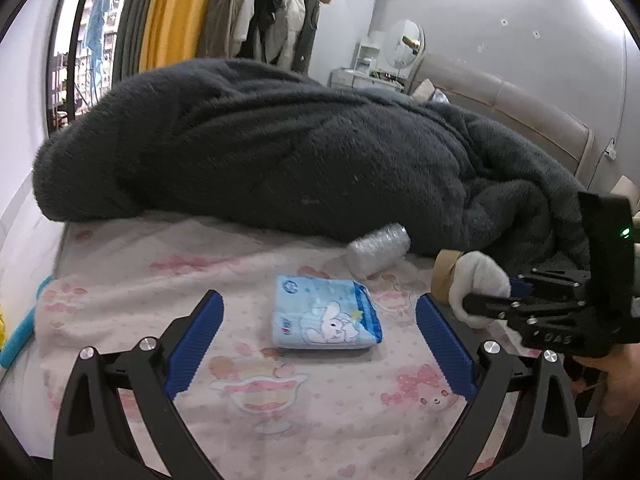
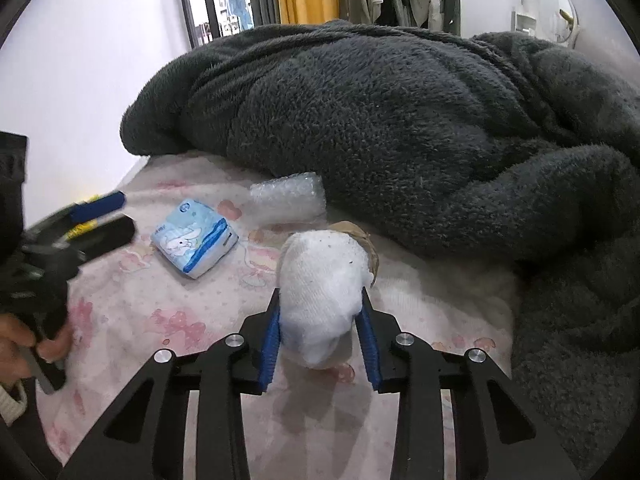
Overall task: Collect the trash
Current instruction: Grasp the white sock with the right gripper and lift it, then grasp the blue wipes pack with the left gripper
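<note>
**Spotter:** Bedroom around you: clothes [image 1: 276,20] hang on a rail by a yellow curtain [image 1: 172,20], and a dark fleece blanket [image 1: 280,148] is heaped across the far half of the bed [image 1: 340,408], whose pink patterned sheet is bare in front of you.

**Operator:** Where is the trash?

**Spotter:** Three pieces lie on the sheet. A blue tissue pack [image 1: 326,314] sits flat right ahead of your left claw [image 1: 320,344]. Beyond it, touching the blanket's edge, lies a roll of bubble wrap [image 1: 378,249]. To the right, a white wad of cloth [image 2: 324,300] leans against a brown tape roll [image 2: 366,240].

**Operator:** And my claws?

**Spotter:** Your left claw stands wide, its blue pads [image 1: 196,344] on either side of the tissue pack but short of it, touching nothing. Your right claw [image 2: 322,340] has closed on the white wad; both blue pads press its sides, and the wad bulges up and forward between them.

**Operator:** Is the tape roll caught too?

**Spotter:** I cannot tell; it sits just behind the wad, mostly hidden by it. From your left camera the wad and roll look to be in contact.

**Operator:** Anything else nearby?

**Spotter:** Your hand [image 2: 24,344] shows at the edge of the right view, on the left claw's handle.
</note>
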